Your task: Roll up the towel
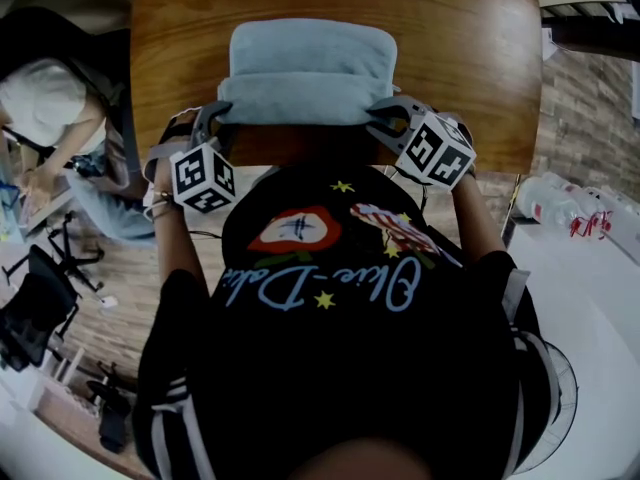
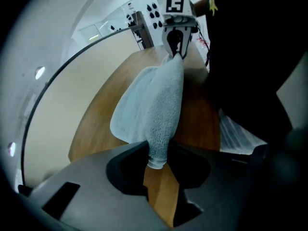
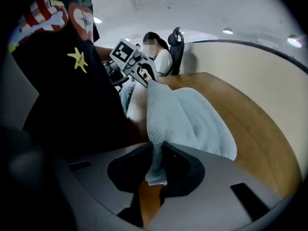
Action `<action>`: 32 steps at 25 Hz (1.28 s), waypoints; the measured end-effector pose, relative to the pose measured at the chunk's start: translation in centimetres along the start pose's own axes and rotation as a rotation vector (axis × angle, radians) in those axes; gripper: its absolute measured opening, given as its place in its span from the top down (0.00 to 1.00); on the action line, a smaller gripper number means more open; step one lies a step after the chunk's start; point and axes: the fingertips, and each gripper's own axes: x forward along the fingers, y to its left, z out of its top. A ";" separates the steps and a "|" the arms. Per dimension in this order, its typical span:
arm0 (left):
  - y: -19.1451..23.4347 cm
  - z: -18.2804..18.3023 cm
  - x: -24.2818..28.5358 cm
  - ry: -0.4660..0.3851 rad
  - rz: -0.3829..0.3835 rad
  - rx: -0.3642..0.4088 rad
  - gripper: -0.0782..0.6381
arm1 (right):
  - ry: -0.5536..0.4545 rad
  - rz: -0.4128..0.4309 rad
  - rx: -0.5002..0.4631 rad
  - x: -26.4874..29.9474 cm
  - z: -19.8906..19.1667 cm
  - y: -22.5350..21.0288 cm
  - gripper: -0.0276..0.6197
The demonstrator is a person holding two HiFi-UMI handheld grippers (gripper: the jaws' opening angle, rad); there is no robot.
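Left gripper (image 1: 222, 120) and right gripper (image 1: 386, 114) are both clenched on cloth. Wooden table (image 1: 180, 48) carries the pale-blue towel (image 1: 308, 73), bunched near its front edge. Left pinches the 7 o'clock corner, right the 5 o'clock corner, hem between them.

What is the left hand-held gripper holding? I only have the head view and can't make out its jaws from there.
Observer: Its own view shows the left hand-held gripper pinching a corner of the towel.
Operator: And the right one?
Observer: The right hand-held gripper is clamped on the other near corner; a short tip sticks out on the camera side of the jaws.
Operator: Is the edge between them slack?
Observer: No, in the left gripper view it runs fairly straight from one gripper to the other.
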 end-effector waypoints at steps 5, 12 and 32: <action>0.4 0.5 -0.7 -0.068 -0.121 -0.126 0.73 | -0.077 0.005 0.127 -1.0 -0.1 -1.0 0.87; 6.0 1.9 0.1 -0.107 -0.059 -0.154 0.73 | -0.141 -0.133 0.166 -2.2 1.4 -6.6 0.87; 16.1 2.9 6.6 -0.073 0.337 -0.361 0.79 | 0.065 -0.506 0.060 0.9 0.4 -17.2 0.87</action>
